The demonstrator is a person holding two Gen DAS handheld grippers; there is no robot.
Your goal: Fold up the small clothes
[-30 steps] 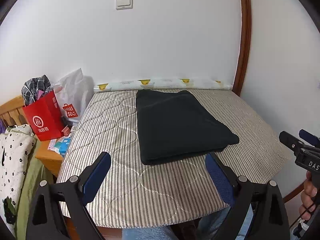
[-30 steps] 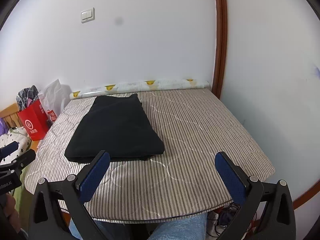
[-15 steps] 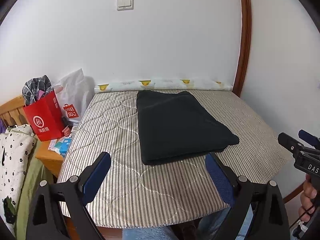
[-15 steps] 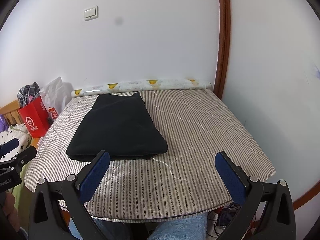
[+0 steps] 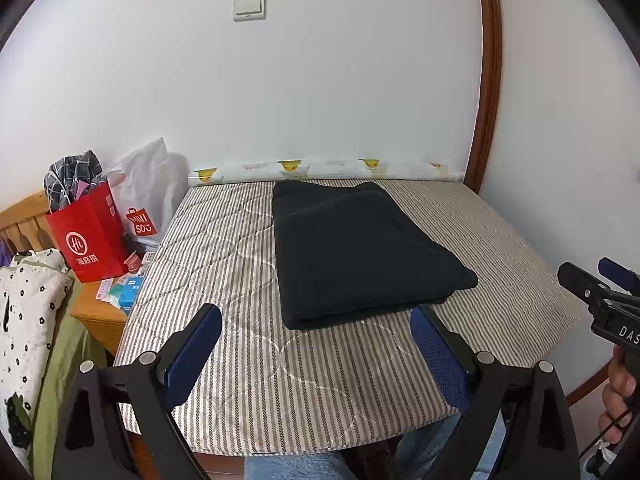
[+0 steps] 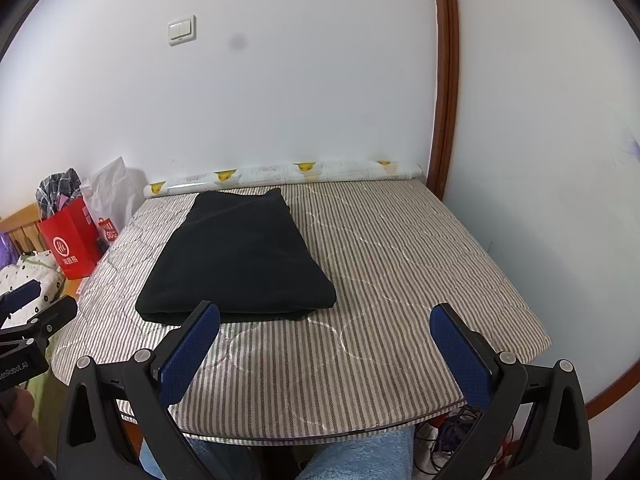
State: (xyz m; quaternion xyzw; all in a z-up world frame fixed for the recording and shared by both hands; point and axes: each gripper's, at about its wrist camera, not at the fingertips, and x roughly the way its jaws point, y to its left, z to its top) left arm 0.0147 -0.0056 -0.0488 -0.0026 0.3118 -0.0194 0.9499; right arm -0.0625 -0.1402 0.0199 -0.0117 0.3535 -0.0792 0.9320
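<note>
With both the left gripper [image 5: 316, 344] and right gripper [image 6: 324, 344] spread empty, the folded black garment [image 5: 356, 248] ahead should be pinched at its near corners.

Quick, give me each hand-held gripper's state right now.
Left hand-held gripper: open, holding nothing.
Right hand-held gripper: open, holding nothing.

Bright even indoor light, soft shadows, sharp focus, strong fisheye bending, dark vignetted corners
</note>
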